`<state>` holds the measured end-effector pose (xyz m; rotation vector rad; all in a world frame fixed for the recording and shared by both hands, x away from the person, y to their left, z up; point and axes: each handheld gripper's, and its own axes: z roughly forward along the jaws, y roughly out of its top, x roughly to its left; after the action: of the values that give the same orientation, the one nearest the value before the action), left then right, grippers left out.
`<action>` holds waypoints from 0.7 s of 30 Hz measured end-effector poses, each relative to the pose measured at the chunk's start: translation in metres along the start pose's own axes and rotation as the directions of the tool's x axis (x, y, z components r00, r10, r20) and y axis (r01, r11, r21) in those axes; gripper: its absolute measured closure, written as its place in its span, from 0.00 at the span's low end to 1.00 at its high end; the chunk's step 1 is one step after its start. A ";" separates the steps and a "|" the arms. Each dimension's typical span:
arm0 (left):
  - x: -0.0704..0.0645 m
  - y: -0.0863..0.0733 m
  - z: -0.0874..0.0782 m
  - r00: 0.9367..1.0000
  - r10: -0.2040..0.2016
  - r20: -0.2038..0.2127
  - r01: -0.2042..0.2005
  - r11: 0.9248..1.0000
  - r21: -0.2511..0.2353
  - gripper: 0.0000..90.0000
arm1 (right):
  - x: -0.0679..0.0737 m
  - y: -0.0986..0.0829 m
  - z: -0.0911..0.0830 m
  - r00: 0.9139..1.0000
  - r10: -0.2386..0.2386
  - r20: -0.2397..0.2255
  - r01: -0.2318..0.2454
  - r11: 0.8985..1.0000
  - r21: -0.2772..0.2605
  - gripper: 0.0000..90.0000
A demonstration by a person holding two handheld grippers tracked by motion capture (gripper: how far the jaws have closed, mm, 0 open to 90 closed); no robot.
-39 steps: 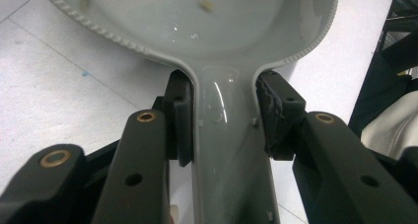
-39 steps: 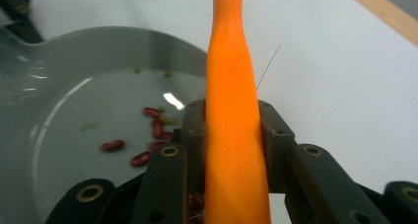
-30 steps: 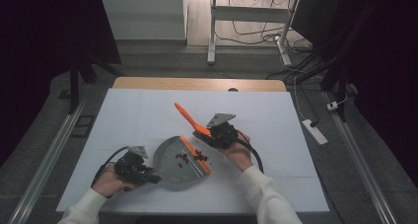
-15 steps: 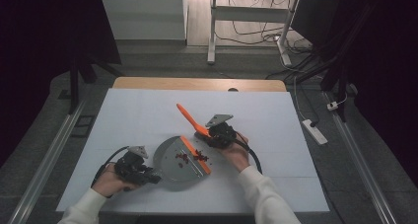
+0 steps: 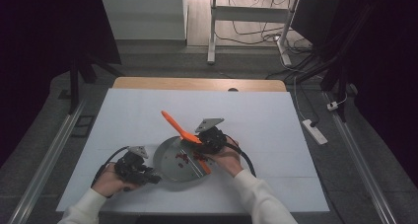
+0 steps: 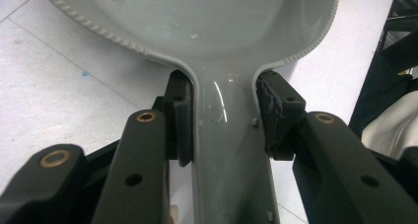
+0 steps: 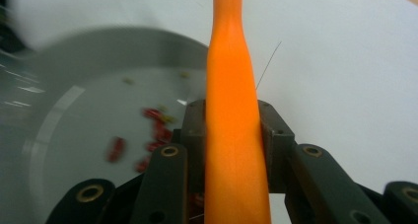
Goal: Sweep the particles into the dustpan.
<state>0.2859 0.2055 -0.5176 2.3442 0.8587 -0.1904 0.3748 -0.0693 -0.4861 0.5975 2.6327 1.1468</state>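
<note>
The right gripper [image 5: 206,141] is seen clamped on the long orange plastic handle [image 7: 231,110] of a spatula, its jaws pressed flat against both sides so that the tool is kept from twisting; the handle runs up and away beyond the jaws, while the blade end appears to reach down below them toward the pan, though its tip cannot be made out. Just below and to the left of this gripper, small red and yellowish food bits [image 7: 153,135] are scattered on the floor of a round grey metal pan [image 5: 172,160]. The left gripper [image 5: 143,173] is closed on the pan's grey handle [image 6: 226,150] where it meets the bowl, evidently to steady the pan on the white table [image 5: 266,120] while its contents are worked.
</note>
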 end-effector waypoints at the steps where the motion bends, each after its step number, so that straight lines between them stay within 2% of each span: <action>1: 0.000 0.000 0.000 1.000 0.000 0.000 0.000 1.000 0.000 0.68 | 0.002 0.002 -0.003 1.000 -0.009 -0.001 0.009 1.000 -0.017 0.78; 4: 0.000 0.000 0.000 1.000 0.001 -0.001 -0.001 1.000 0.000 0.68 | 0.002 0.004 -0.007 1.000 -0.008 0.007 0.008 0.999 -0.036 0.78; 6: 0.000 0.000 0.000 1.000 0.001 -0.001 -0.001 1.000 0.001 0.68 | -0.004 0.004 -0.013 1.000 0.014 0.027 -0.012 0.998 -0.060 0.78; 12: 0.000 0.000 0.000 1.000 0.000 -0.001 0.000 1.000 0.001 0.68 | -0.014 0.000 -0.020 0.996 0.051 0.072 -0.046 0.997 -0.066 0.78; 15: 0.000 0.000 0.000 1.000 0.000 -0.001 0.000 1.000 0.001 0.68 | -0.019 -0.004 -0.025 0.991 0.079 0.112 -0.071 0.995 -0.075 0.78; 21: -0.001 -0.001 -0.002 1.000 0.000 -0.001 0.000 1.000 -0.001 0.68 | -0.025 -0.012 -0.025 0.983 0.114 0.145 -0.106 0.992 -0.065 0.78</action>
<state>0.2847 0.2067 -0.5166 2.3436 0.8594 -0.1893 0.3857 -0.1036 -0.4774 0.7940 2.4599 1.1555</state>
